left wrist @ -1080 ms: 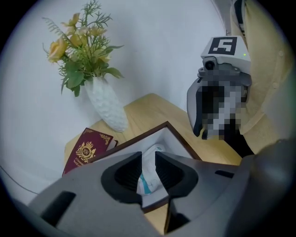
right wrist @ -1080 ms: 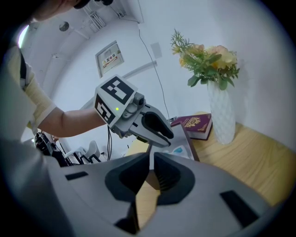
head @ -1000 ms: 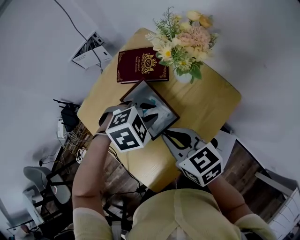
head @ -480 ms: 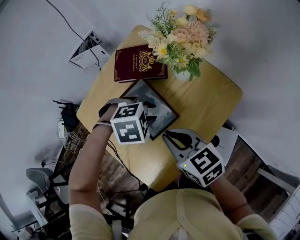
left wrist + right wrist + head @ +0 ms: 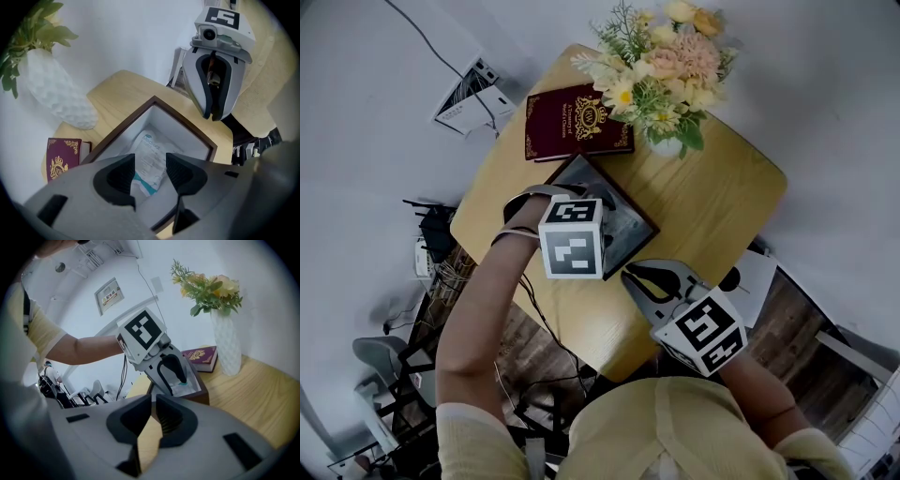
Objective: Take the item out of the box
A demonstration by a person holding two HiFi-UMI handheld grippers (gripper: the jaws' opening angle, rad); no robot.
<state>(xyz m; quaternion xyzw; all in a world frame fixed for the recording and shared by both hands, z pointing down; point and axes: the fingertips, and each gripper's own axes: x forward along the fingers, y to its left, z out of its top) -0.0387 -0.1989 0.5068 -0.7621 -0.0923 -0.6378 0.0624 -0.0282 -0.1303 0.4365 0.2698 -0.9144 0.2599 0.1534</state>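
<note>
Left gripper jaws are opening over the packet in the box, gripping nothing; right gripper jaws are pressed together; a shallow pinch may slip off the slick wrapper.

**A:** What's different from a second ago?

**B:** The left gripper has turned. Its black-and-white marker cube was tilted at the centre left of the head view. Now it faces the camera squarely, slightly higher and further right.

**A:** And the jaws?

**B:** They were narrower and are opening over the dark-rimmed, white-lined box. The white, teal-edged packet lies between them, unpressed.
</note>
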